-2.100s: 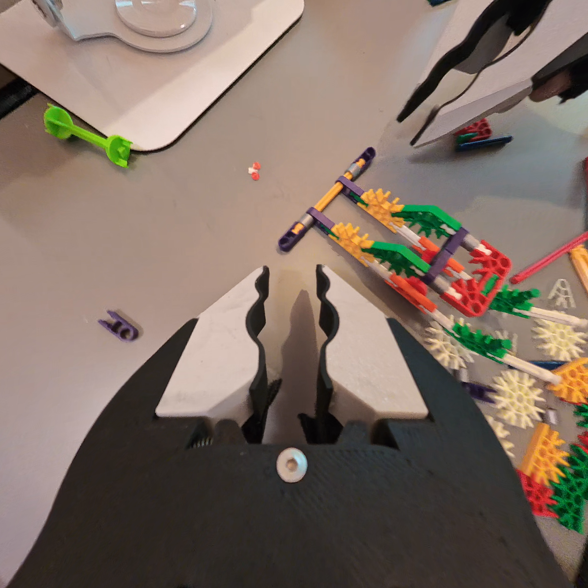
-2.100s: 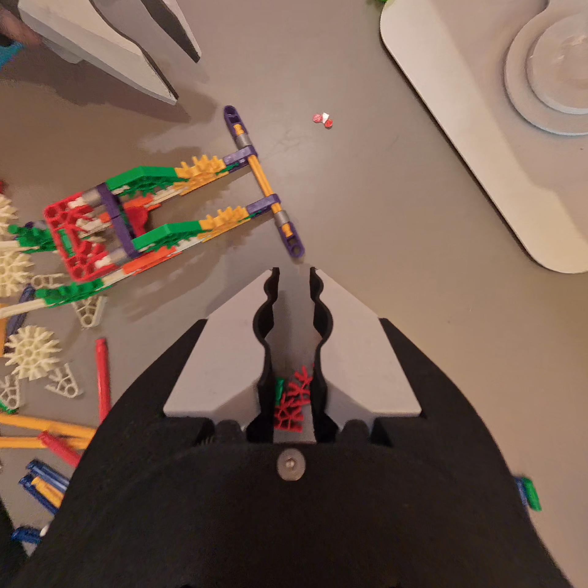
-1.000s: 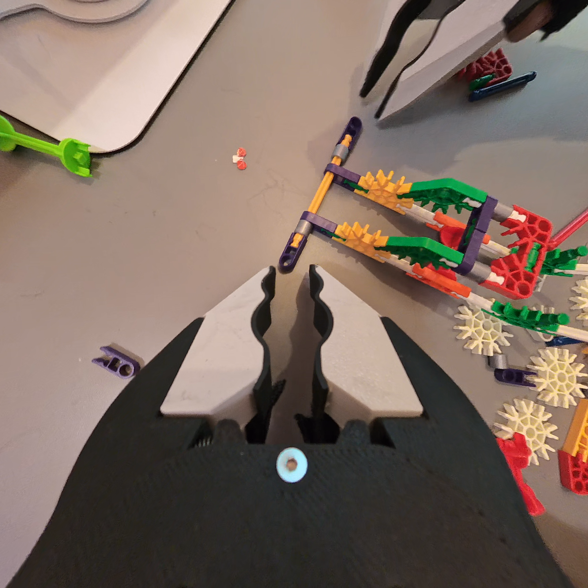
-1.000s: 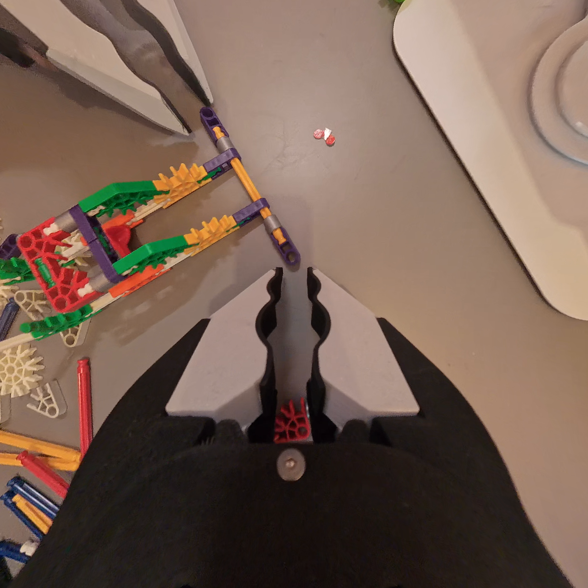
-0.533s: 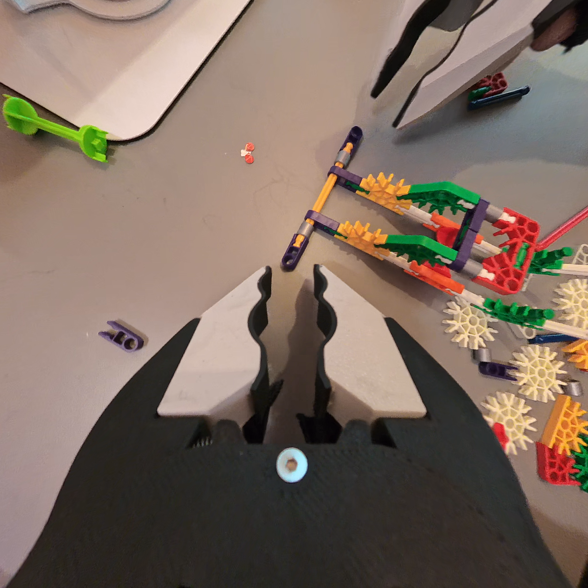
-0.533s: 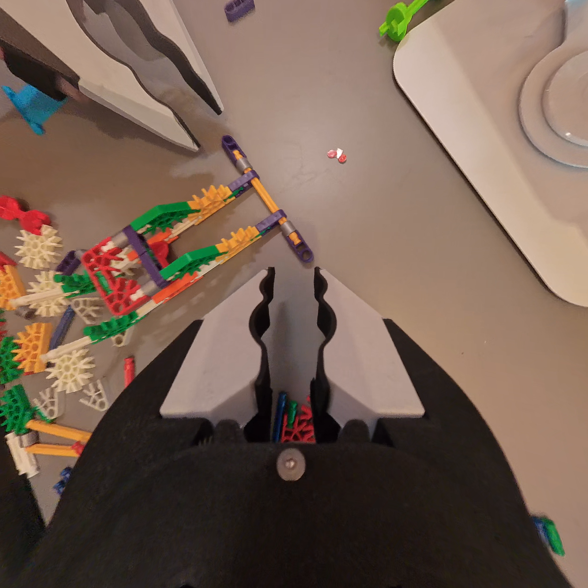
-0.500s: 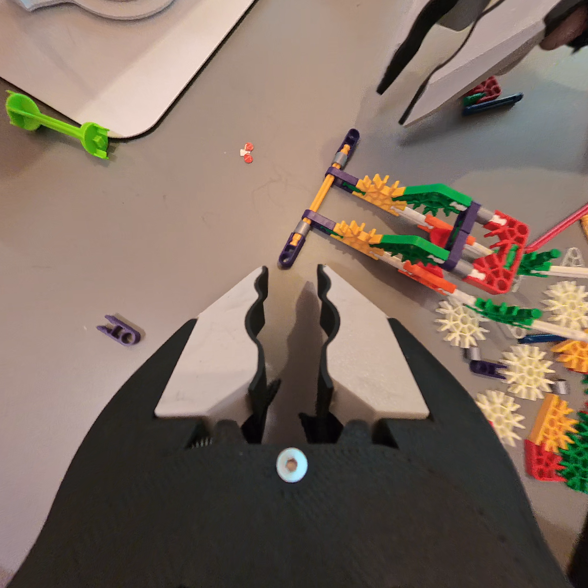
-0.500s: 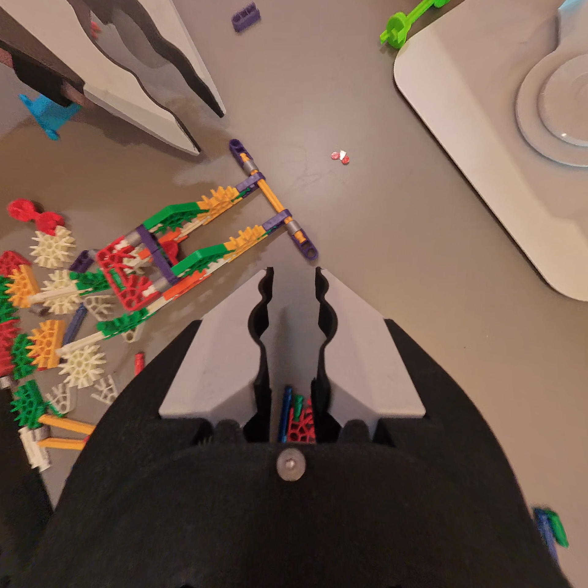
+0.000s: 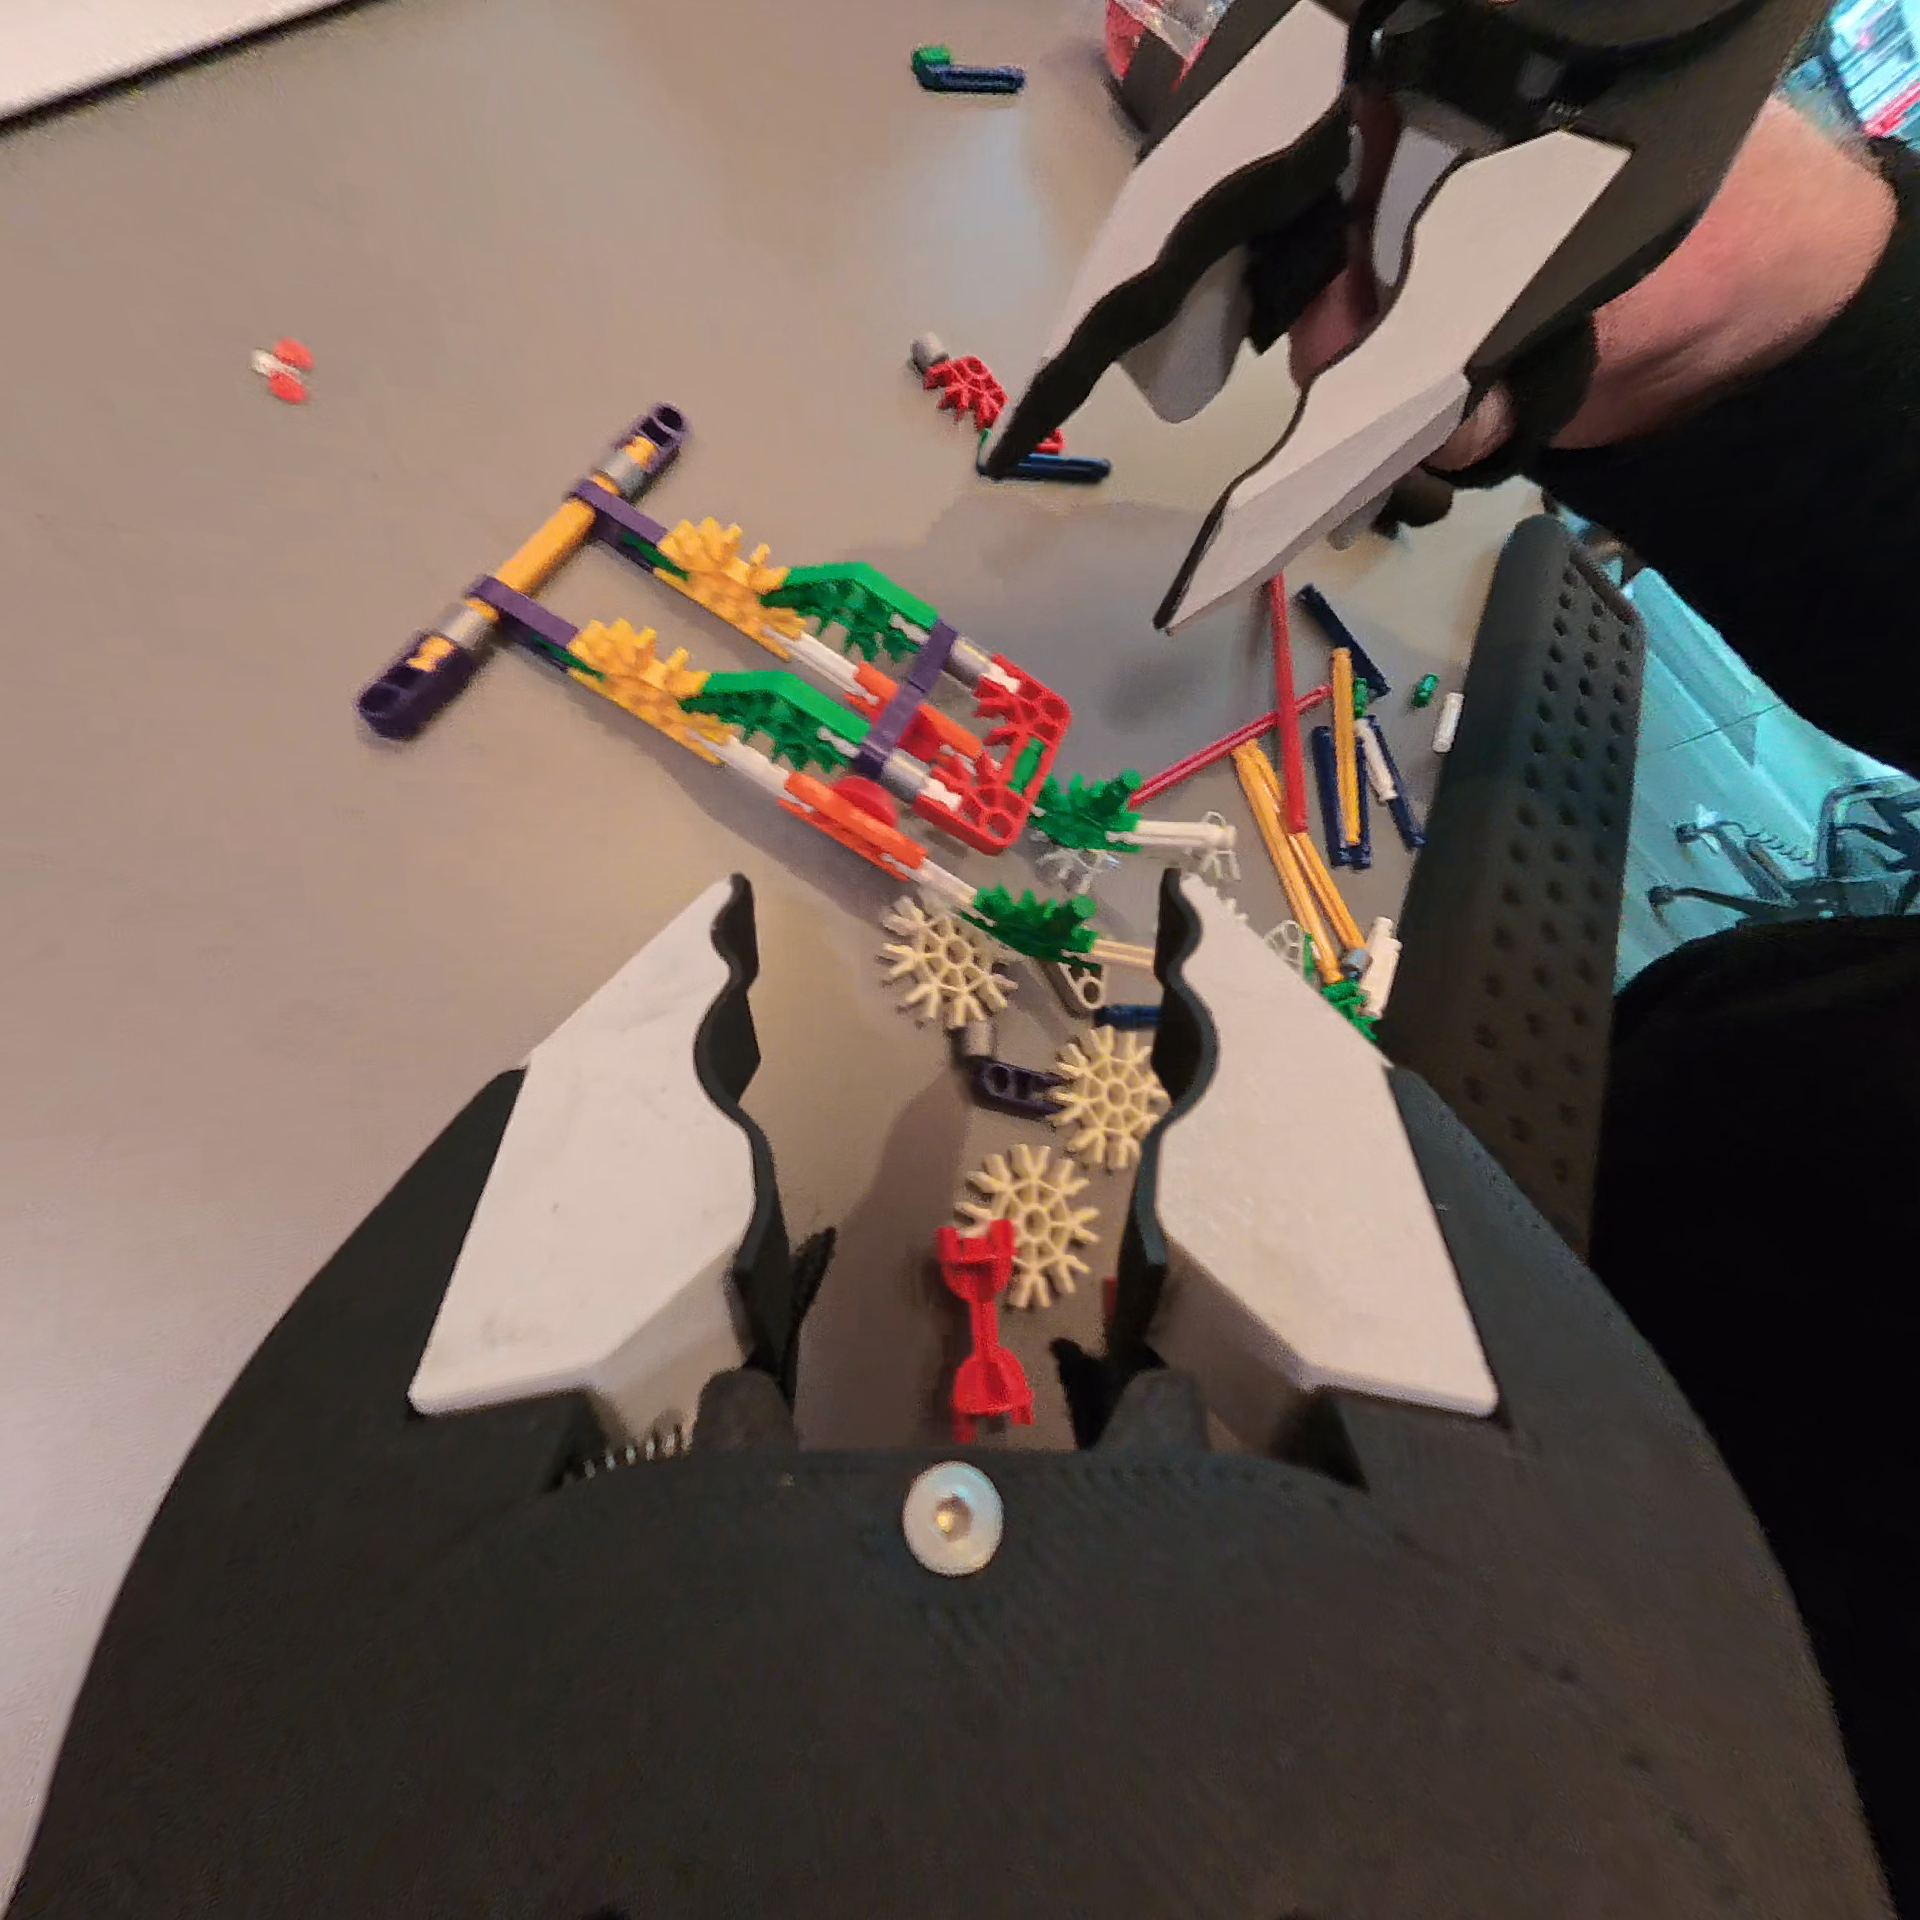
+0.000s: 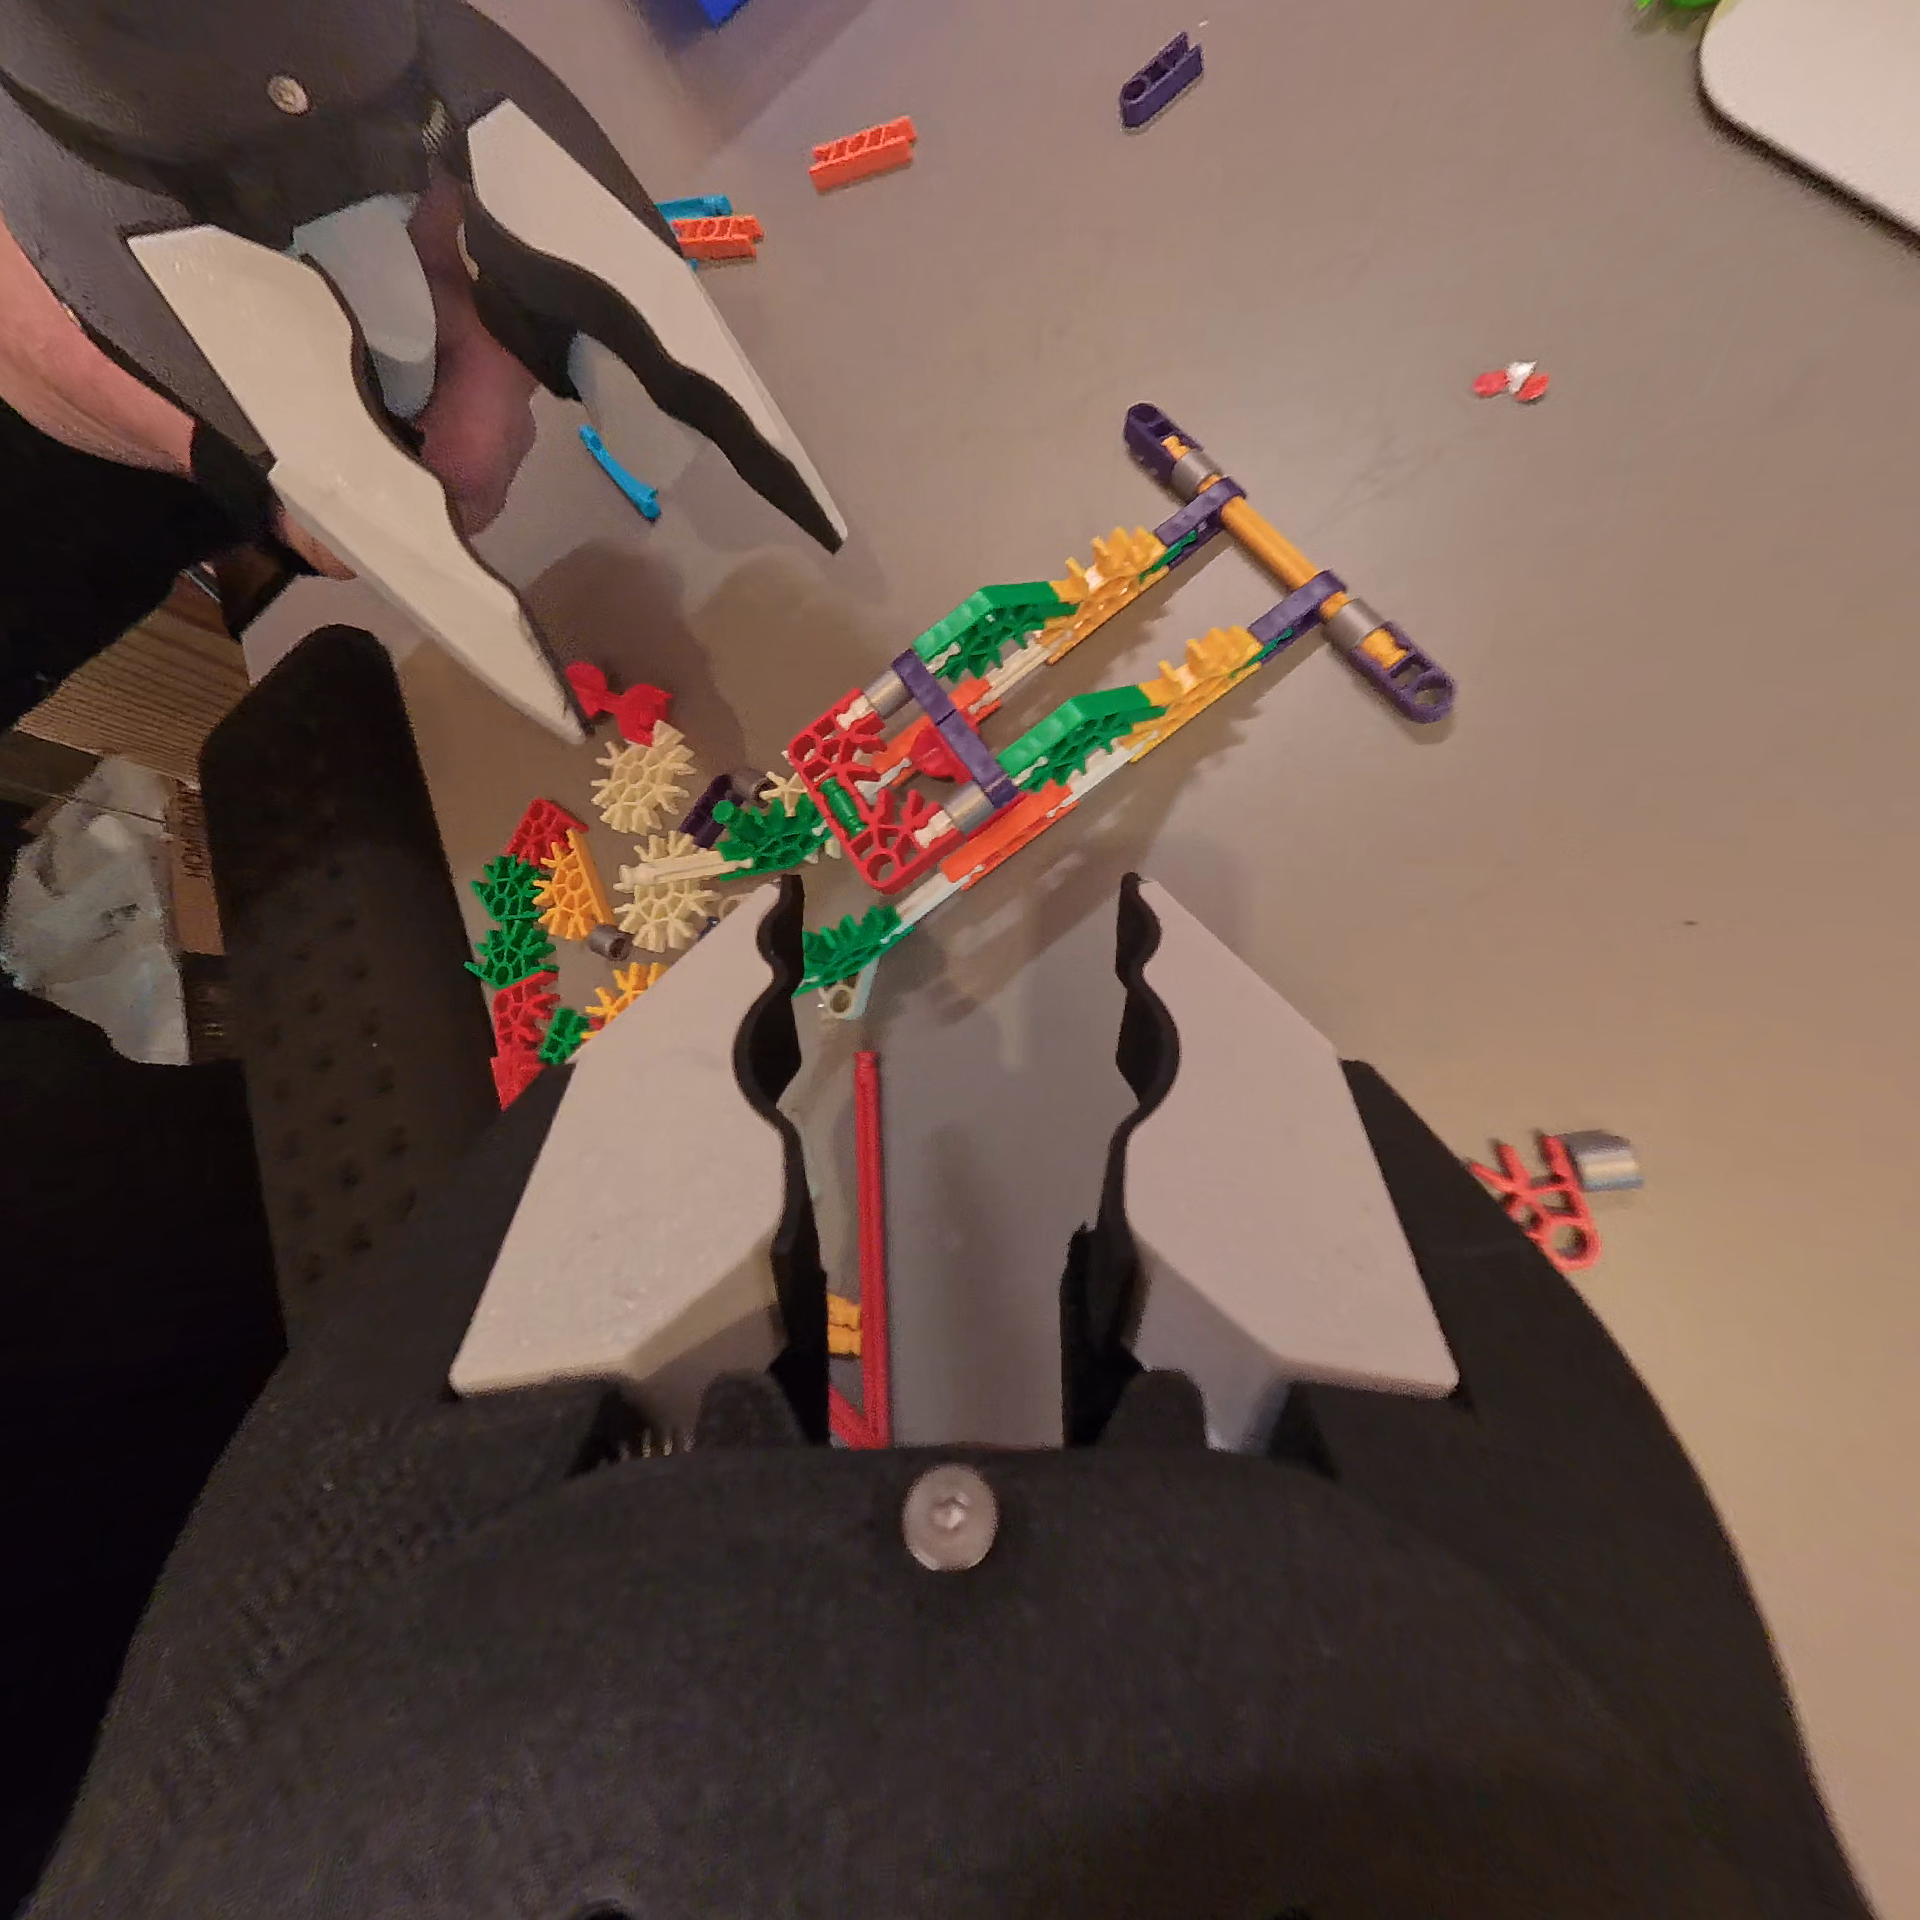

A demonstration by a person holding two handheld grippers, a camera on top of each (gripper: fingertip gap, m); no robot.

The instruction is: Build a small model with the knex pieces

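A multicoloured rod-and-connector toy frame [image 9: 748, 665] lies flat on the grey table [image 9: 260, 935]; it also shows in the right wrist view [image 10: 1049, 727]. My left gripper [image 9: 951, 904] is open and empty, hovering over loose white snowflake connectors [image 9: 1107, 1096] and a red connector [image 9: 982, 1340] at the frame's near end. My right gripper [image 10: 961, 899] is open and empty above a red rod [image 10: 868, 1226], close to the frame's green-tipped end [image 10: 847, 945]. Each gripper shows in the other's view, open: the right one [image 9: 1081, 540], the left one [image 10: 707, 634].
Loose rods [image 9: 1330, 758] and connectors [image 10: 540, 914] crowd the table edge beside a black perforated chair back [image 9: 1507, 883]. A red connector with a grey spacer [image 10: 1553, 1195] lies to the right. Orange [image 10: 862, 151], blue [image 10: 618, 473] and purple [image 10: 1158, 78] pieces lie farther off. A white mat corner [image 10: 1829, 114] is far right. My right gripper's tips are some 10 cm from the red rod [image 10: 868, 1226]. My left wrist view [image 9: 1193, 767] looks at it from another angle.
Both grippers have opened wide and drawn back toward the loose-piece pile at the table edge. The frame has not moved.
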